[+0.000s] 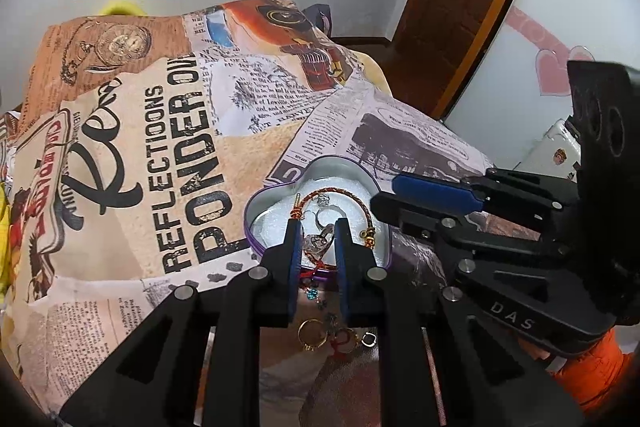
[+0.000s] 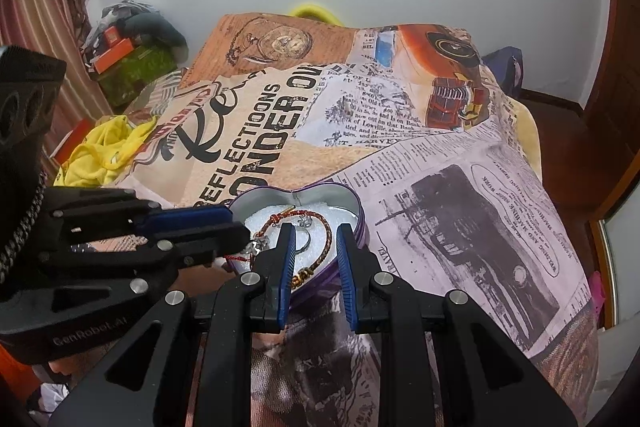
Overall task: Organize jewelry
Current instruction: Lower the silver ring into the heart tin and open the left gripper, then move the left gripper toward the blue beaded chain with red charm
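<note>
A heart-shaped tin [image 1: 340,159] [image 2: 340,195], purple outside with a white lining, lies open on the printed cloth. Inside it are a red-gold braided bracelet [image 1: 340,191] [image 2: 321,217] and a silver ring [image 1: 320,218] [image 2: 306,243]. My left gripper [image 1: 318,225] [image 2: 236,223] hovers over the tin's near edge, shut on a silver heart pendant [image 1: 318,243] [image 2: 256,246] whose red cord [image 1: 316,267] trails down. From the right, my right gripper [image 2: 315,229] [image 1: 384,193] reaches over the tin, slightly open with nothing between its fingers.
On the cloth under my left gripper lie a gold ring [image 1: 310,333], red earrings [image 1: 344,341] and blue beads [image 1: 312,293]. A newspaper-print bedspread [image 2: 460,211] covers the surface. Yellow fabric [image 2: 100,151] and boxes [image 2: 120,59] sit far left; a wooden door [image 1: 460,7] stands right.
</note>
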A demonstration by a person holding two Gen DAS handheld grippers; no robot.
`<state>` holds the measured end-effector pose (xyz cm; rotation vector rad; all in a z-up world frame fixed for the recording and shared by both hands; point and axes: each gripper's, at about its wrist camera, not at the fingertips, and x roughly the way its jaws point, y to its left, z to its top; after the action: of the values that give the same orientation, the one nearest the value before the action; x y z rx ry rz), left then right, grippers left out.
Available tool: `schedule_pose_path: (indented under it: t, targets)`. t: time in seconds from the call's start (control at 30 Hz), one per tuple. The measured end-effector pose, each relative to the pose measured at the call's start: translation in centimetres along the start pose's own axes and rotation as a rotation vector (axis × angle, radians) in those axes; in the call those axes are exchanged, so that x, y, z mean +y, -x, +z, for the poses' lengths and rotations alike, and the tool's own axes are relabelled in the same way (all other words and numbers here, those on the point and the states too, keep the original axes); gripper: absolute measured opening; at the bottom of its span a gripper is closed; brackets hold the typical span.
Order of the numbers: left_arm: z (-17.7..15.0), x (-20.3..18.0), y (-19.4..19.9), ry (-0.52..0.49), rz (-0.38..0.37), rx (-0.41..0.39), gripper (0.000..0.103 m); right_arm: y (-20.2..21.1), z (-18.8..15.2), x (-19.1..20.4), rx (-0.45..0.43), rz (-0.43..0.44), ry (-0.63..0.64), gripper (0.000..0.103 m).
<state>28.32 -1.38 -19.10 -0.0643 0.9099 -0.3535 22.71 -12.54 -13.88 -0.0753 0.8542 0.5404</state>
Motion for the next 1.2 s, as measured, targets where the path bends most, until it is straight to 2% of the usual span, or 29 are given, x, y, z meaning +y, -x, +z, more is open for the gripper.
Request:
schedule_pose_path:
  t: [0.3,0.6,0.73,0.8,1.2]
  targets:
    - [-0.7,0.4,2.0,0.018,0.036,-0.016,0.015,1.5,-0.3,0.8,-0.013,-0.028,0.024,0.019]
    - [-1.8,0.0,4.1,0.006,0.062,-0.021,0.025,3.0,-0.8,1.5,-0.011,-0.029,0.026,0.020]
    - [-2.3,0.0,4.9,0.012,0.071,-0.024,0.031,3.6,-1.1,1.6,-0.009,-0.030,0.020,0.028]
    - [-2.5,0.0,5.2,0.013,0.075,-0.020,0.032,4.0,-1.3,1.5,-0.013,-0.031,0.014,0.033]
    - [-5.4,0.2,4.6,0.023,0.086,0.051,0.032,3.9,-3.4,2.0,0.034,-0.037,0.016,0.033]
